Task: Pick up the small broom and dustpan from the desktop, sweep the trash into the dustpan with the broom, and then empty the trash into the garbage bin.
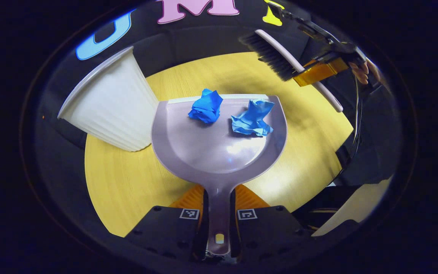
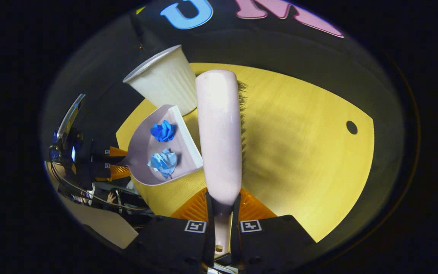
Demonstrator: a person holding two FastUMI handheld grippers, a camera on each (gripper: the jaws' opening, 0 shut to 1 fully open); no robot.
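Clamped between the left gripper [image 1: 219,213] fingers is the dustpan [image 1: 219,148] handle — the pan reaches straight ahead over the yellow table [image 1: 127,182], carrying two blue paper wads [image 1: 205,106]. Ahead and left of it stands the white garbage bin [image 1: 108,102]. Up to the right, the right gripper [image 2: 222,217] pinches the broom [image 2: 219,133] handle.

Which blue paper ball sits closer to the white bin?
The darker, tighter ball, on the dustpan's side toward the bin. The paler, looser ball lies on the far side.
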